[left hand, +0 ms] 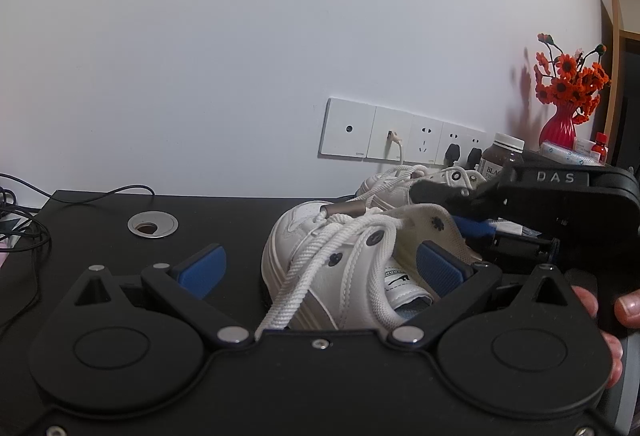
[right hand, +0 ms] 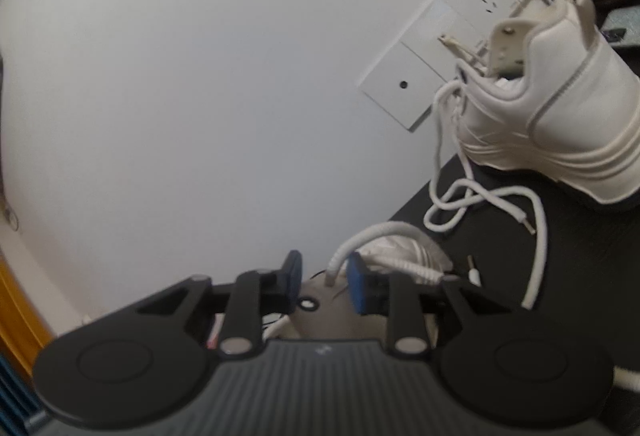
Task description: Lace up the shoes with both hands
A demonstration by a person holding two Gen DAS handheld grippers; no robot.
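Note:
A white sneaker (left hand: 340,268) stands on the black desk (left hand: 92,236), toe away from me, between the wide-apart blue pads of my left gripper (left hand: 320,268), which is open and not pressing on it. Its thick white laces (left hand: 304,276) trail toward the camera, and a metal lace tip (left hand: 344,208) lies across the toe. My right gripper (left hand: 452,198) reaches in from the right over the tongue. In the right wrist view my right gripper (right hand: 326,280) stands slightly open, with a white lace end (right hand: 332,270) hanging loose between the pads. A second white sneaker (right hand: 560,108) sits behind with slack laces.
A row of wall sockets (left hand: 400,134) with plugs runs behind the shoes. A brown bottle (left hand: 502,156), a red vase of orange flowers (left hand: 560,124) and small boxes stand at the back right. A metal cable grommet (left hand: 153,225) and dark cables (left hand: 24,220) lie left.

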